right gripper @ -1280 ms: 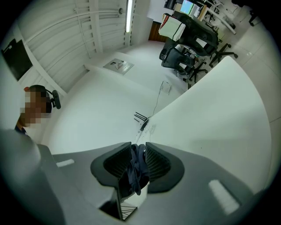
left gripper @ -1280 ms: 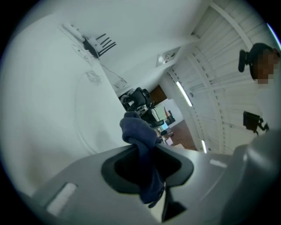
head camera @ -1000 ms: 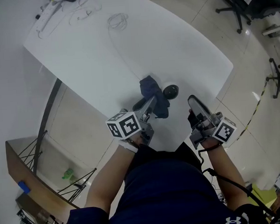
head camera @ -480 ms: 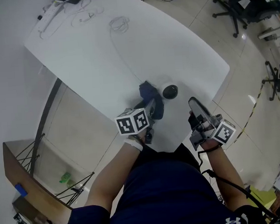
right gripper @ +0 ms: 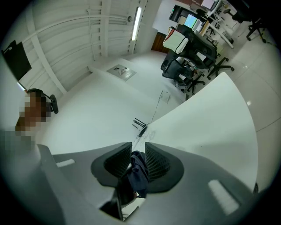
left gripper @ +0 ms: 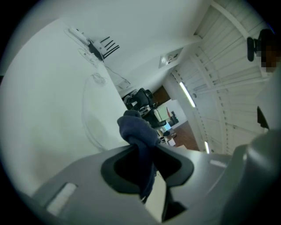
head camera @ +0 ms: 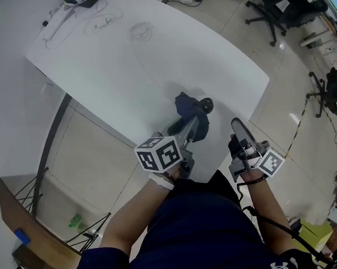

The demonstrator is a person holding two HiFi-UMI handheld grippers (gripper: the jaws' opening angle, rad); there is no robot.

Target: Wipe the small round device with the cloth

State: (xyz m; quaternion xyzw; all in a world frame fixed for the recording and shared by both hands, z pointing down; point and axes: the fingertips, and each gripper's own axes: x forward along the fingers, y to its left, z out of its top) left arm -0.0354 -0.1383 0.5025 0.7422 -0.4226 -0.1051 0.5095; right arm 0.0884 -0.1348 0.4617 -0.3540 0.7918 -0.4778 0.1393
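My left gripper (head camera: pixel 192 122) is shut on a dark blue cloth (head camera: pixel 189 108), which bunches above the jaws and hangs down beside them. The left gripper view shows the same cloth (left gripper: pixel 137 132) pinched between the pads. The small round black device (head camera: pixel 206 104) sits on the white table (head camera: pixel 123 65) near its front edge. The cloth overlaps its left side. My right gripper (head camera: pixel 235 122) hovers to the right of the device, apart from it. Its jaws stand a narrow gap apart with nothing gripped. Through that gap the right gripper view shows the cloth (right gripper: pixel 138 169) farther off.
A power strip and loose cables (head camera: pixel 73 11) lie at the table's far end, with a coiled thin cable (head camera: pixel 141 29) nearby. Office chairs (head camera: pixel 274 3) stand on the floor to the right. A wooden shelf (head camera: pixel 25 227) is at the lower left.
The left gripper has risen with the cloth and shifted slightly right; the cloth now covers part of the device. The right gripper has hardly moved.
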